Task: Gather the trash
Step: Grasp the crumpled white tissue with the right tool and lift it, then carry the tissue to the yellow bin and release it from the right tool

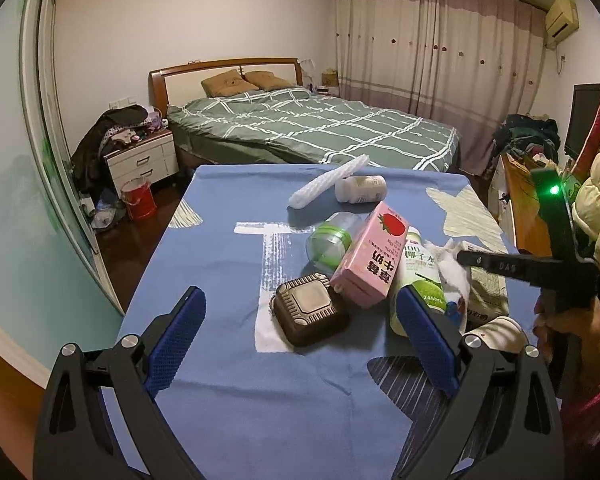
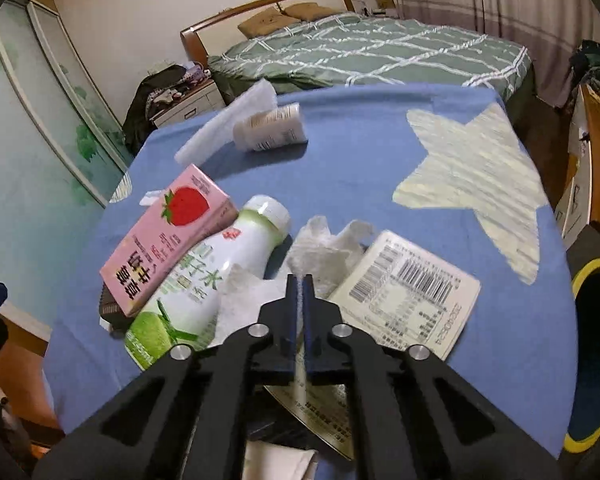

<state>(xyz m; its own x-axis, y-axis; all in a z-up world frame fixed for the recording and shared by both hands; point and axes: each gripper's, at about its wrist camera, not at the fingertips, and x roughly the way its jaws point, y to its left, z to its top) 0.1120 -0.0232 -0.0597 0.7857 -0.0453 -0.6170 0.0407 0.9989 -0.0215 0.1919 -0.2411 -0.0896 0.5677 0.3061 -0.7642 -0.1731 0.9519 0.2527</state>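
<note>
Blue tablecloth [image 2: 360, 168], tissue [image 2: 320, 248] pinched between right gripper [image 2: 299, 280] fingers

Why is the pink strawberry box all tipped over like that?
The pink strawberry carton isn't flat on the table: it leans across the green-and-white bottle in the trash pile. Nothing looks spilled.

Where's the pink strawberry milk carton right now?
The pink carton lies mid-table in the left wrist view, propped on the green-and-white bottle, with the brown box at its near-left.

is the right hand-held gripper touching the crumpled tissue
Touching. The right wrist view shows the right hand-held gripper shut on the crumpled tissue, white paper pinched between its pads.
</note>
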